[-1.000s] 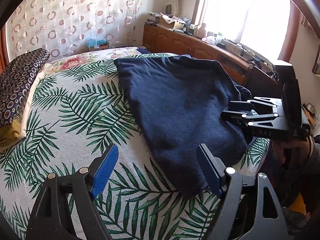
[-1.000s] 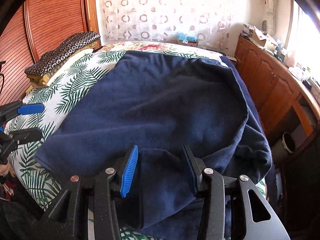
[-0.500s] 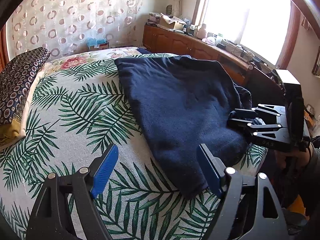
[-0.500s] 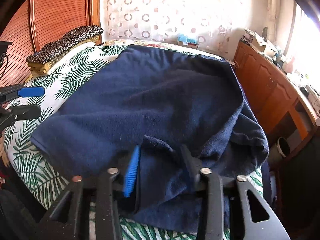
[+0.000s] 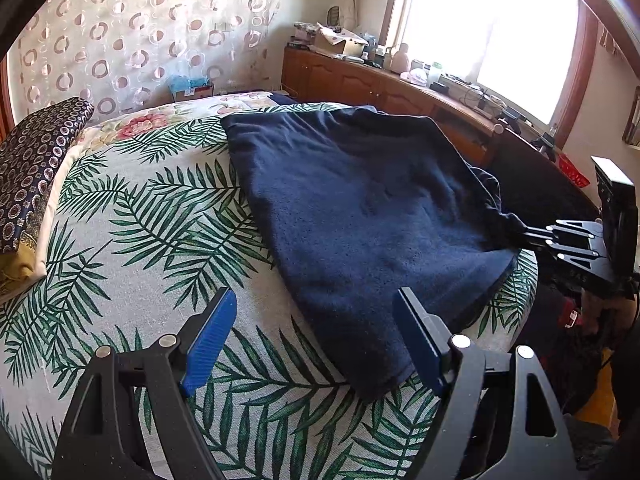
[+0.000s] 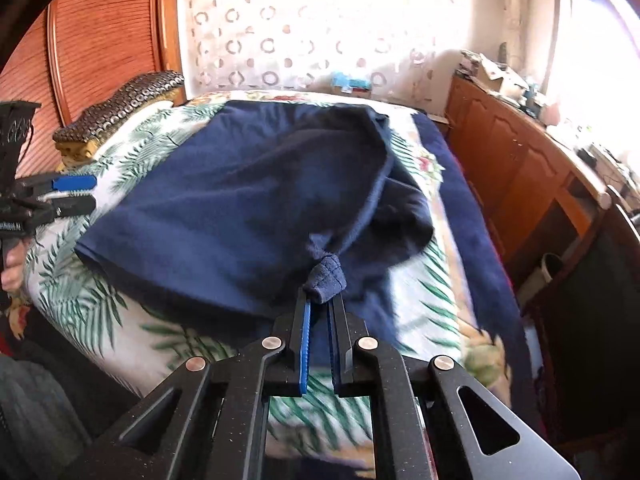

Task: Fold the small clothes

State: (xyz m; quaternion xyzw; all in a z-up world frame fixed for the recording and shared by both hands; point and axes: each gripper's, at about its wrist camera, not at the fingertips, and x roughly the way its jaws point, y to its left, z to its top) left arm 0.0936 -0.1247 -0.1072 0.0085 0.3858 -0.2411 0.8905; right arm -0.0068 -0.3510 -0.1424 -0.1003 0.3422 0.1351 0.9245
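The right tool is clenched on a bunched corner of the navy fleece garment, which spreads away up the bed. The left tool, released, hovers beside the garment's near free corner, closest to it.

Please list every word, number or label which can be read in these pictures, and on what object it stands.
No text can be read with certainty.
Right gripper, shut on the navy cloth: pale letters on its body, too small.
Left gripper: pale marks on its body, blurred.
Cardboard box on the sideboard: no legible print.
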